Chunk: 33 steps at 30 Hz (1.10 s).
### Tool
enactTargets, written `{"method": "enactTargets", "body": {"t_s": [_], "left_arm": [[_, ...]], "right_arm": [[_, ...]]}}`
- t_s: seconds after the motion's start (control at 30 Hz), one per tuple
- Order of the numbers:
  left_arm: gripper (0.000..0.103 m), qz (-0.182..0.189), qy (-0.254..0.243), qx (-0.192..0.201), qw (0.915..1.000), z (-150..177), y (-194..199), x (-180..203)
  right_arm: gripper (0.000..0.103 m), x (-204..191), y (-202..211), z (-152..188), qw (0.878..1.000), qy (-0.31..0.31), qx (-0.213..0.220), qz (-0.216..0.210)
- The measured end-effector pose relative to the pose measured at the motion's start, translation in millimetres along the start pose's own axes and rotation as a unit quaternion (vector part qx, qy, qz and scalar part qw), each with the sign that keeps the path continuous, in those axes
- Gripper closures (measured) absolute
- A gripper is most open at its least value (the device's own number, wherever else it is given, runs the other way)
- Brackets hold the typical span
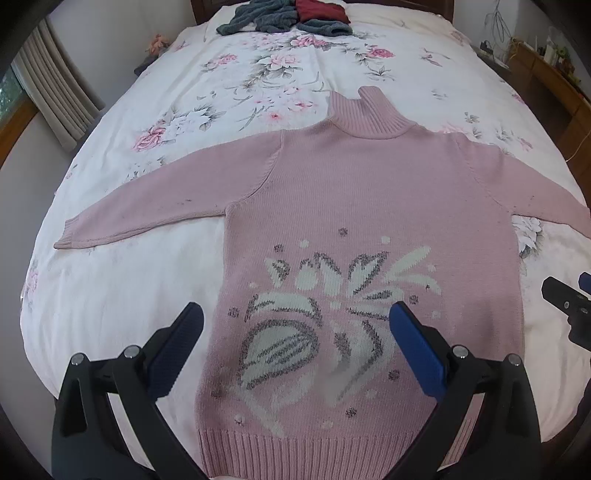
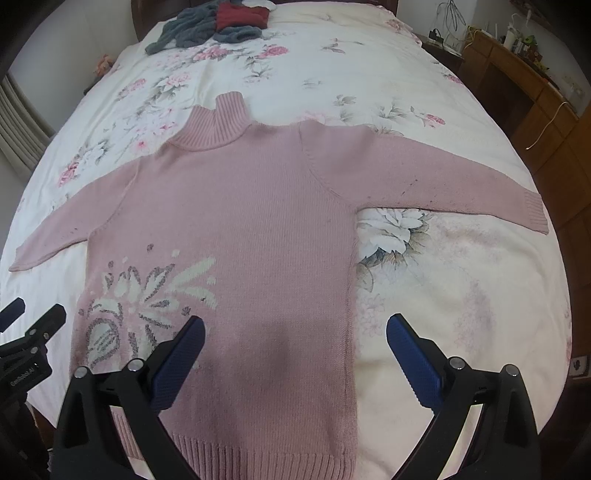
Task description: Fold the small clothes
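I'm right at the start of the fold here: the pink sweater (image 1: 369, 206) lies flat and spread out, nothing turned in yet, and both my tongs hang over its bottom end with nothing in them. My left gripper (image 1: 295, 332) is wide apart, one pad over the bedspread (image 1: 110, 295) just off the sweater's left side edge, the other over the knitted flower pattern (image 1: 332, 306). My right gripper (image 2: 295, 343) is just as wide, straddling the sweater's right side edge, one finger over the plain pink body and the other out over the bedspread. By my reckoning the first move is a sleeve: I need to travel from the hem up to a cuff, pinch it and carry it across the chest. The left sleeve (image 1: 147, 210) and the right sleeve (image 2: 443, 181) both reach straight out from the body, well apart from my fingers, so it's a real reach. The sweater itself sits in the middle of the bed, ribbed hem (image 1: 314, 450) nearest me, ribbed turtleneck collar (image 1: 369, 114) pointing away, one corner of it flipped up. It's a soft knit, dusty pink, with a white and grey flower on the lower left of the front and dark specks on both sleeves. Beyond the collar, at the far end, lies a pile of grey and red clothes (image 1: 288, 18).
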<state>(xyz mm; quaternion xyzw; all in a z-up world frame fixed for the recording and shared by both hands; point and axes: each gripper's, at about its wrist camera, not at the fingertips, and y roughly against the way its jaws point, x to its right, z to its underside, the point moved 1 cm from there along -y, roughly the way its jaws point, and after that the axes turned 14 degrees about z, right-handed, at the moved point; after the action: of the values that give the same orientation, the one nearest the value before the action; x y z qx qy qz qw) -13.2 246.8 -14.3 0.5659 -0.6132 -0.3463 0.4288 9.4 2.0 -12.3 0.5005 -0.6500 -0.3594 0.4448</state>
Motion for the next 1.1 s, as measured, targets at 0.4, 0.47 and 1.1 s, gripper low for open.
{"method": "enactTargets", "body": {"t_s": [0.4, 0.47, 1.1], "left_arm": [[0.003, 0.001, 0.001, -0.001, 1.0000, 2.5, -0.2, -0.9], [0.003, 0.002, 0.000, 0.000, 1.0000, 2.4, -0.3, -0.7], [0.003, -0.002, -0.001, -0.002, 1.0000, 2.4, -2.4, -1.1]], "right_arm": [[0.004, -2.3, -2.2, 1.4, 1.000, 0.000, 0.000, -0.002], [0.004, -1.9, -2.0, 1.4, 1.000, 0.000, 0.000, -0.002], [0.004, -1.3, -5.7, 5.6, 1.000, -0.002, -0.002, -0.005]]}}
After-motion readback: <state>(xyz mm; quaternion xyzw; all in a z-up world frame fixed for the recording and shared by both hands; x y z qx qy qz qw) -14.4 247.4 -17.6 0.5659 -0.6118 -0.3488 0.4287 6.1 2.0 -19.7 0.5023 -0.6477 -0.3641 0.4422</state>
